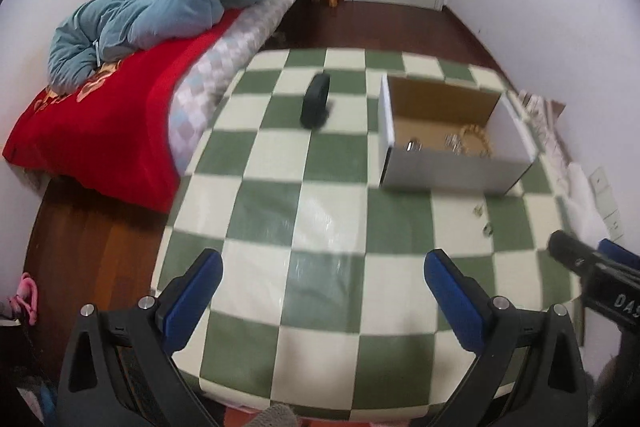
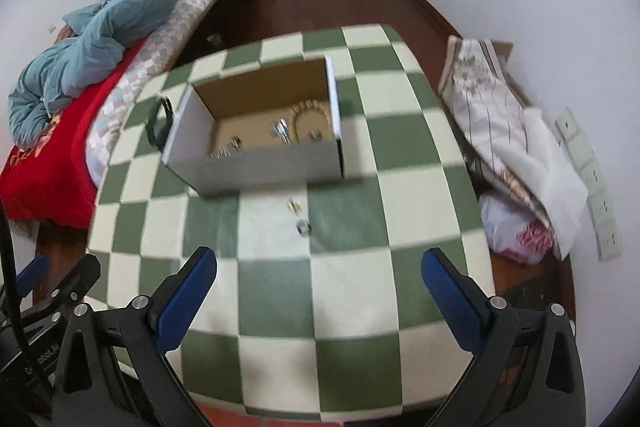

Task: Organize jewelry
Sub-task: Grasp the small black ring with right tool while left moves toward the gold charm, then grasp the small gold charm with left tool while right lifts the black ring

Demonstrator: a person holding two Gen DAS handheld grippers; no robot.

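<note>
While both of my hand-held grippers hover wide open and empty over the checkered tabletop (image 2: 348, 291), two small jewelry pieces (image 2: 299, 217) lie ahead of the right hand-held gripper (image 2: 318, 281), just short of the open box (image 2: 256, 167). My left hand-held gripper (image 1: 324, 285) sits well apart from them.

The right gripper (image 2: 319, 269) hovers over the green-and-cream checkered table (image 2: 352, 291), its blue-padded fingers (image 2: 188, 297) spread wide with nothing between them. Straight ahead of it lie two small pieces, a silver ring (image 2: 303, 227) nearest and a small gold piece (image 2: 294, 205) just beyond, both on the cloth and short of the open cardboard box (image 2: 256, 163). Inside the box, farther ahead, rest a gold beaded bracelet (image 2: 312, 119) and several silvery pieces (image 2: 282, 131), while a black band (image 2: 159, 123) stands just beside the box's left wall.
</note>
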